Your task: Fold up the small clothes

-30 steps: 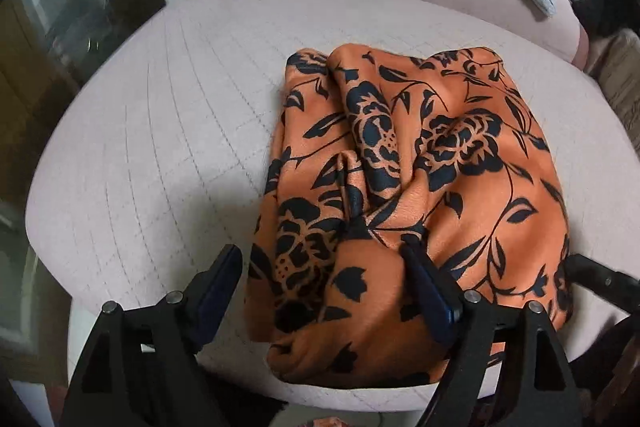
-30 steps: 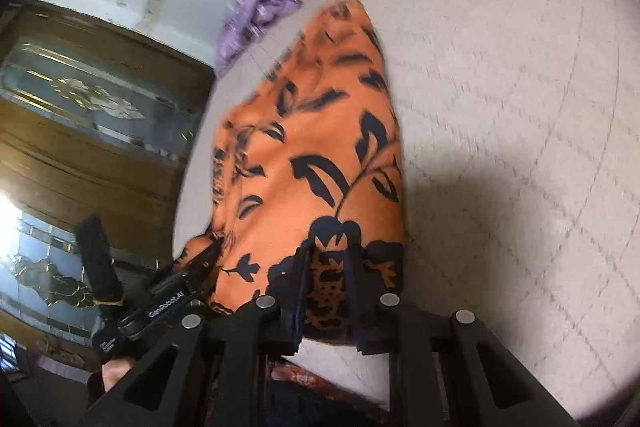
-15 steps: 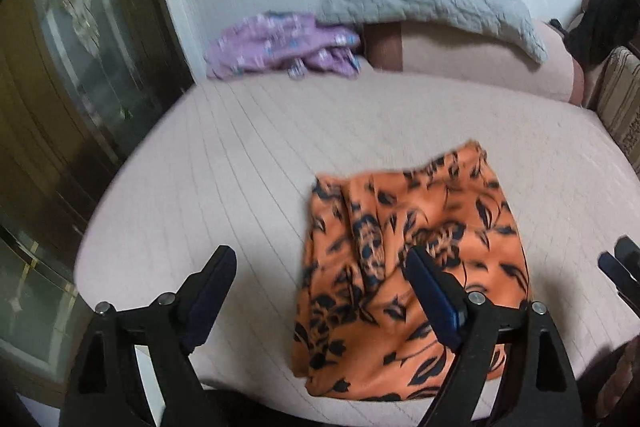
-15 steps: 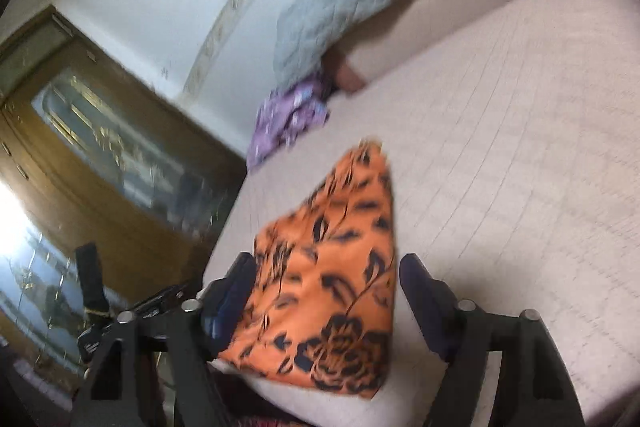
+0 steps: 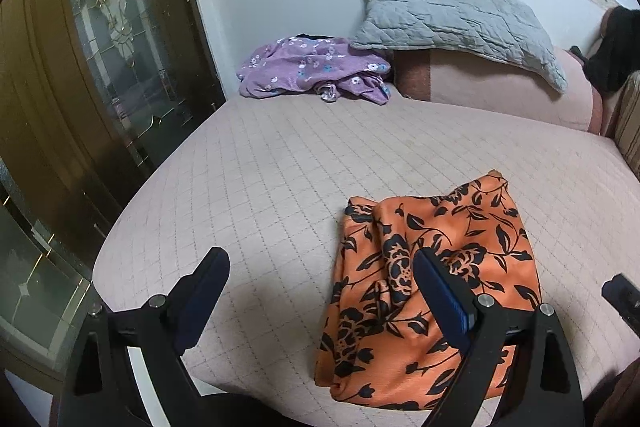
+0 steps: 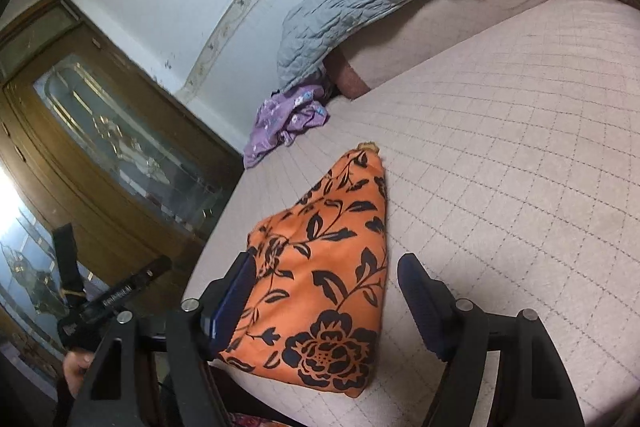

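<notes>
Fabric folds hide most of the orange floral garment (image 5: 432, 291): only its top layer shows, the near edge drops over the bed's front lip, and what kind of garment it is cannot be told. The left gripper (image 5: 320, 291) hangs above the quilted pink bed cover (image 5: 280, 187) with its jaws spread wide and nothing between them; the garment lies ahead and to the right, and the right finger (image 5: 444, 295) crosses in front of it, so whether that finger touches cloth is unclear. The right gripper (image 6: 328, 291) is also spread wide and holds nothing, with the garment (image 6: 320, 267) lying flat between and beyond its 2 fingers, narrowing to a point at the far end. Left of it, the other tool (image 6: 116, 299) and part of a hand (image 6: 76, 359) are cut off by the frame edge. Far ahead, a purple flowered garment (image 5: 316, 71) sits crumpled beside a grey quilted pillow (image 5: 460, 19) propped on a bolster. Compared with 1 second ago, the right gripper has let go of the hem it was pinching, both tools have pulled back and up from the cloth, and the garment now rests on the bed on its own.
</notes>
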The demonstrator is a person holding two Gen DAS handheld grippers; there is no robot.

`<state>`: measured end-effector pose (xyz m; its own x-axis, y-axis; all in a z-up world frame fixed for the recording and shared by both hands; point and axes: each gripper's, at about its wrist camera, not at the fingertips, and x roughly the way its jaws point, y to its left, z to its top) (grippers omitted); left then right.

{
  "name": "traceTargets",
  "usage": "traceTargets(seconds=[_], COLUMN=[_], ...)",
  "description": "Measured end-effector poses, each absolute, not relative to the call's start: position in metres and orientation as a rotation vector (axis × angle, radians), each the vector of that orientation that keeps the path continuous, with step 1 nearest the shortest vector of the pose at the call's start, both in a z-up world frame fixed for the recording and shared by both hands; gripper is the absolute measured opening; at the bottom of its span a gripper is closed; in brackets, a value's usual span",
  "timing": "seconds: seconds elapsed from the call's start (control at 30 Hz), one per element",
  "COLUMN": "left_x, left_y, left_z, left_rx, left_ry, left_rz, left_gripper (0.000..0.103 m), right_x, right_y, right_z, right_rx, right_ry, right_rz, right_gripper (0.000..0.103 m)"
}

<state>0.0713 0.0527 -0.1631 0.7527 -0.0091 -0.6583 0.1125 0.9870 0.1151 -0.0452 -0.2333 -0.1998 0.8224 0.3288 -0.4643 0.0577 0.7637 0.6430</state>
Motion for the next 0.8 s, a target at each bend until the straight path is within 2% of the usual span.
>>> traceTargets(seconds=[0.1, 0.33, 0.8], left_x=[0.071, 0.073, 0.075], left_y=[0.056, 0.056, 0.049], left_z=[-0.163, -0.165, -0.177], left_rx=[0.148, 0.154, 0.180], left_ry=[0.707, 0.709, 0.739], left_rz=[-0.058, -0.051, -0.041], left_gripper=[0.093, 0.093, 0.093], right_x=[-0.042, -0.039, -0.038], right_y=[-0.222, -0.206, -0.217], right_z=[-0.201, -0.203, -0.207], right_rx=[0.643, 0.567, 0.636], right_ry=[0.615, 0.640, 0.639], right_rz=[0.170, 0.175, 0.148], right_gripper=[0.067, 0.067, 0.067])
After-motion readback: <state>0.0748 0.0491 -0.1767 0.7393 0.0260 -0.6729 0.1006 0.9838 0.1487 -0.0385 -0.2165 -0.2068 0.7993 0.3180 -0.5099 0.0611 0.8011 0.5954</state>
